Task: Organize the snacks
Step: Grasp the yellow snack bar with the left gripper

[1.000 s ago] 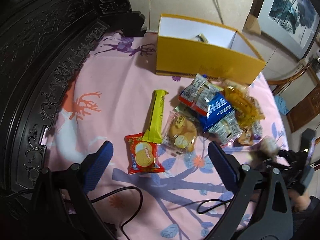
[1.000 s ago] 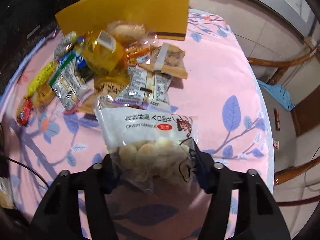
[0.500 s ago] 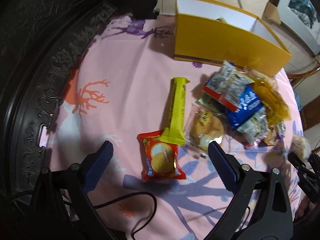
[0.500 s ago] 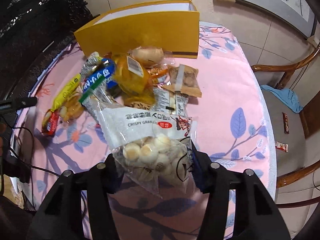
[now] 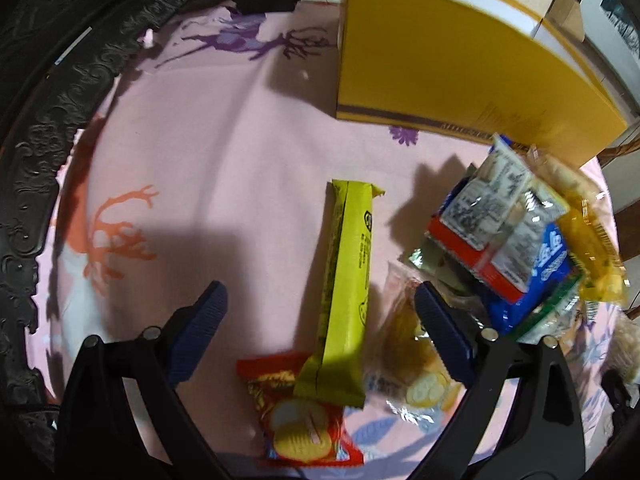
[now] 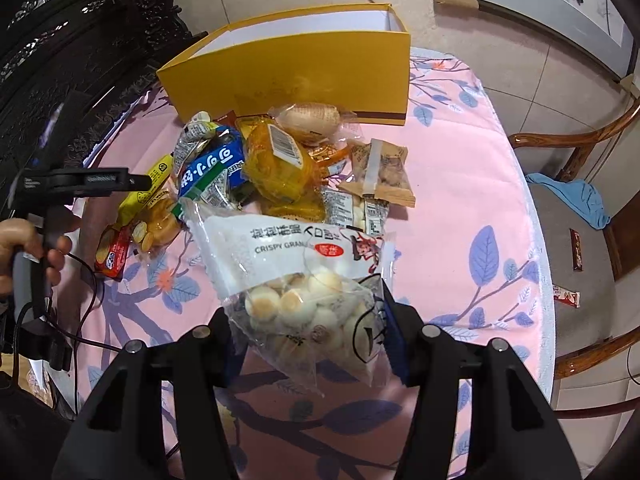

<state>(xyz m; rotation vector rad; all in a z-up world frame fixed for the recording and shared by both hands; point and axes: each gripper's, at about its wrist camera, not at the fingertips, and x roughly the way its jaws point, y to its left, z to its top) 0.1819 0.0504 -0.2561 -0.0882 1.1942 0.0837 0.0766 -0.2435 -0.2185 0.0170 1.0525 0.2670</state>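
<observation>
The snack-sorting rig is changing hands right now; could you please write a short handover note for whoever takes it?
Right gripper: shut on the clear bag of round biscuits, held above the table.
Left gripper: jaws closing with nothing pressed between them, above the yellow bar, which lies partly on the red biscuit pack.
Yellow box: open at the far side of the pink tablecloth; its inside is hidden.
The snack pile still lies in front of the box.
Left to do: box the held bag, then the bar, the red pack and the pile.
</observation>
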